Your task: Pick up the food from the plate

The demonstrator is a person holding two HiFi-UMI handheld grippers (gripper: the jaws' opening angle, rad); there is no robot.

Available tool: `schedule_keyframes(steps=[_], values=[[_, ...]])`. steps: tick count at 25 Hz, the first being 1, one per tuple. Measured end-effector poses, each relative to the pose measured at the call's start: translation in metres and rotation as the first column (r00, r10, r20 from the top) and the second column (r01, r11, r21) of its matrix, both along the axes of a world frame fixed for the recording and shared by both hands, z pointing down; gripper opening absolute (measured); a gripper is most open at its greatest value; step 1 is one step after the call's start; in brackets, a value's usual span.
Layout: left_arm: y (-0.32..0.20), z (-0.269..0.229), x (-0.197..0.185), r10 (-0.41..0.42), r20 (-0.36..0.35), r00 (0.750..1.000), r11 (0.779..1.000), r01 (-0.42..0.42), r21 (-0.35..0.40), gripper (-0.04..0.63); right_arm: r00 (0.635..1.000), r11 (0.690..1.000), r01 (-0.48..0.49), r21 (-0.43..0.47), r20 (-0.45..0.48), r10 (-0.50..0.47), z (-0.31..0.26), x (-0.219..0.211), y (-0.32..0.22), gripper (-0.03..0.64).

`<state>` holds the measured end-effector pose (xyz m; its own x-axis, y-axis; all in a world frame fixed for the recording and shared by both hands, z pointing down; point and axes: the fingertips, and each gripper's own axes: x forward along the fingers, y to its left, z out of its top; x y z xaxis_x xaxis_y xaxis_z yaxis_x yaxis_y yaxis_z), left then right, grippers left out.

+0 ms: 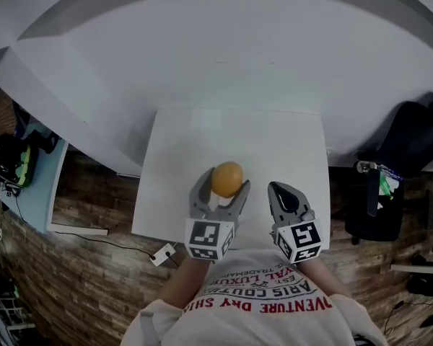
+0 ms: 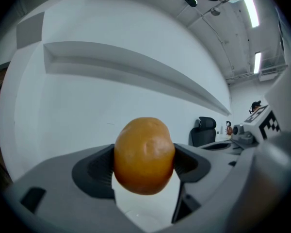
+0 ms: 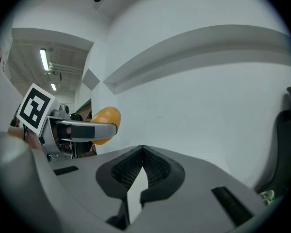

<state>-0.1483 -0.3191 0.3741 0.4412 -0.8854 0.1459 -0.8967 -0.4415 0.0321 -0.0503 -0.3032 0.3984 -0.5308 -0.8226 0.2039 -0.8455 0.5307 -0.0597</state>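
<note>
The person's white shirt [image 1: 263, 305] carries upside-down print: red letters reading roughly "VENTURE DRY SH", with smaller, partly cut lines that seem to say "ARIS COUTUR", "LUXU" and "TRADEMARK"

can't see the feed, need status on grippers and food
Left gripper shut on food, held over table. Right gripper shut, empty. Nothing seen in the way.

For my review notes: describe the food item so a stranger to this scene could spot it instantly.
Start at the white table in front of the person. Over its near part, the left claw is shut on the food, a smooth, rounded orange-yellow lump. It is the only coloured thing there; the right claw beside it is shut and empty.
</note>
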Motion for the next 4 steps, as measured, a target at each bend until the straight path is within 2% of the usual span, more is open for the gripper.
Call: schedule_keyframes(steps=[4], values=[[-0.0013,0.0019,0.003,0.003,0.007,1.0,1.0,-0.003,-0.001,0.356,1.0,1.0,0.006,0.003,0.004,-0.006,0.0007,-0.0012,-0.002,0.011]])
